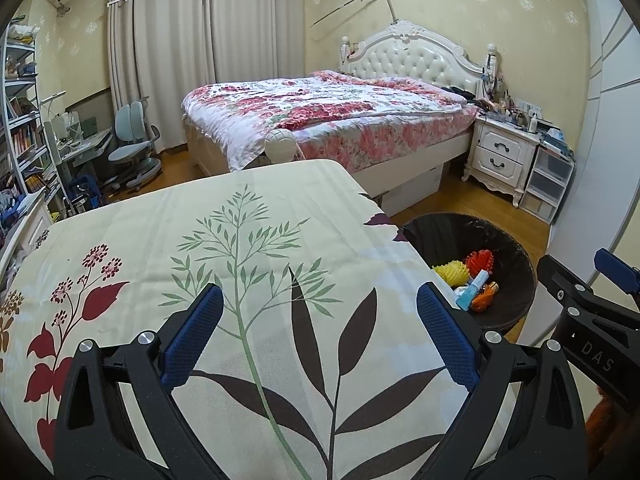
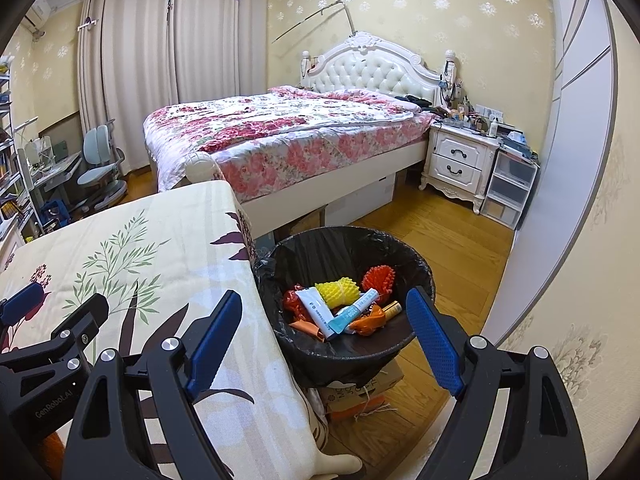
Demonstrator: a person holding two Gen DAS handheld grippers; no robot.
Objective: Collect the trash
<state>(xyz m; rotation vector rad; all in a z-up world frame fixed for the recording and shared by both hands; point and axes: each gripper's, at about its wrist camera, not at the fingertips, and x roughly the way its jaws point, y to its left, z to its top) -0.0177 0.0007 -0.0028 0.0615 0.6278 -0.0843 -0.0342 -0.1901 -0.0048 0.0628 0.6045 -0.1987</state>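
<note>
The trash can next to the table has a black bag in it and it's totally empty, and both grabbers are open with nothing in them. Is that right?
Not quite. The trash can is not empty: the right wrist view shows a yellow foam net, an orange one, tubes and wrappers lying in it. The rest holds: black bag, beside the table, and the left gripper and right gripper are open, holding nothing.

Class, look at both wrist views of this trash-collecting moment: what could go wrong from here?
1. The bin stands hard against the table edge on what looks like a cardboard box; a nudge from the open right gripper might tip it.
2. The loose liner bunches at the rim and could snag a finger.
</note>
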